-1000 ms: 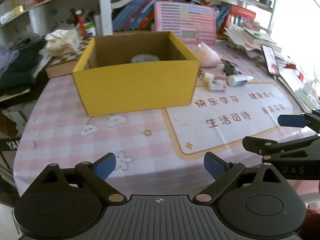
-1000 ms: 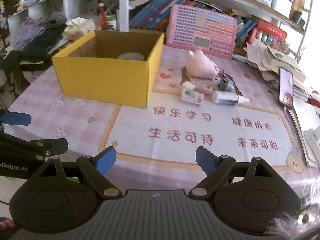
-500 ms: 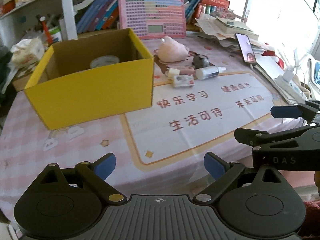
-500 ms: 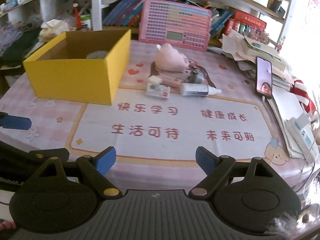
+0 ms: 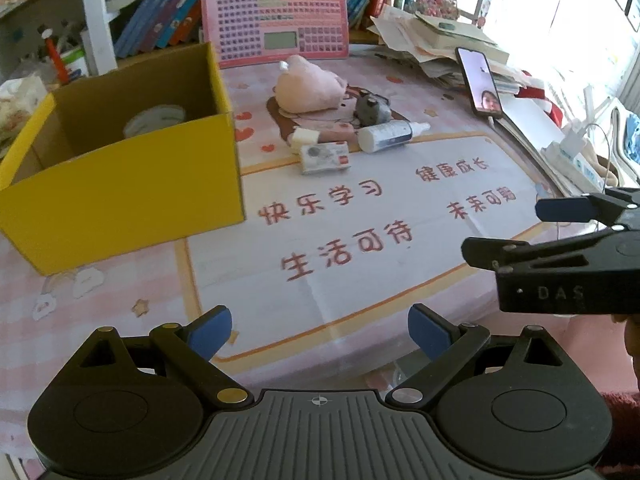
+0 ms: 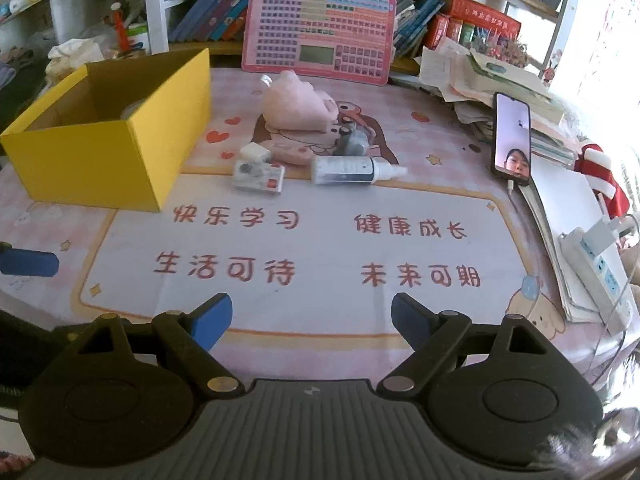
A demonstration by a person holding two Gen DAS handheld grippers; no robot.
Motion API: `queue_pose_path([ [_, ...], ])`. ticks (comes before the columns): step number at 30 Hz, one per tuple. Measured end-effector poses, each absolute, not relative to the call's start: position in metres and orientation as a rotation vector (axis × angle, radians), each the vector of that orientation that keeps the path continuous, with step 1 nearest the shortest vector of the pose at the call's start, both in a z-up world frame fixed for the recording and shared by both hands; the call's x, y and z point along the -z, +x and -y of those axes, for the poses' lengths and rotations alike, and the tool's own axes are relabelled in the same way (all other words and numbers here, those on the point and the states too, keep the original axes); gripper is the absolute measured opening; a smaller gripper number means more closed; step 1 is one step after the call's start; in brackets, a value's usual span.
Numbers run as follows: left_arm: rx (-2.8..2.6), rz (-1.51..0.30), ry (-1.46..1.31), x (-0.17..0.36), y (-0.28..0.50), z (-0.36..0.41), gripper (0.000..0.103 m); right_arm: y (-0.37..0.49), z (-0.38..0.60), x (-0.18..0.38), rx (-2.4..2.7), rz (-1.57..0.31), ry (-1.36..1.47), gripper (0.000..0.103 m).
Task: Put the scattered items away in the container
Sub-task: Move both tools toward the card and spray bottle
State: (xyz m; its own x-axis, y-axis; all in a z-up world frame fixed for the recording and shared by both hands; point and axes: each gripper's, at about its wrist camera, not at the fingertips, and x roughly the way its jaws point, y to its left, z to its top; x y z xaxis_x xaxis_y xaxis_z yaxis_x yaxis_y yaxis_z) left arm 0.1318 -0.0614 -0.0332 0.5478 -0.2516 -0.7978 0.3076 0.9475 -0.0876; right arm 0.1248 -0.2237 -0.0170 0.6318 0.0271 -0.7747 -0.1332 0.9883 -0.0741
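A yellow cardboard box stands open on the table's left, with a white roll inside. To its right lie a pink plush, a grey small object, a white spray bottle, a pink tube and a small white packet. The same cluster shows in the left wrist view: plush, bottle, packet. My left gripper and right gripper are both open and empty, near the table's front edge, well short of the items.
A pink keyboard toy leans against bookshelves at the back. A phone, paper stacks and a power strip crowd the right side. The right gripper's body shows at the left wrist view's right.
Both views have swung to the right and moved nearer the table: the yellow box has shifted left and the item cluster now sits near centre. Both grippers stay open.
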Motion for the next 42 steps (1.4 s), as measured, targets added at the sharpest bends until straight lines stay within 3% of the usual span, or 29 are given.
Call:
queue_pose_path([
  [21, 0.242, -0.953, 0.196, 0.044, 0.2, 0.144, 0.097, 0.209, 0.295, 0.033, -0.19, -0.888, -0.044, 0.087],
  [42, 0.11, -0.967, 0.157, 0.063, 0.257, 0.164, 0.097, 0.265, 0.315, 0.049, -0.244, -0.914, 0.012, 0.086],
])
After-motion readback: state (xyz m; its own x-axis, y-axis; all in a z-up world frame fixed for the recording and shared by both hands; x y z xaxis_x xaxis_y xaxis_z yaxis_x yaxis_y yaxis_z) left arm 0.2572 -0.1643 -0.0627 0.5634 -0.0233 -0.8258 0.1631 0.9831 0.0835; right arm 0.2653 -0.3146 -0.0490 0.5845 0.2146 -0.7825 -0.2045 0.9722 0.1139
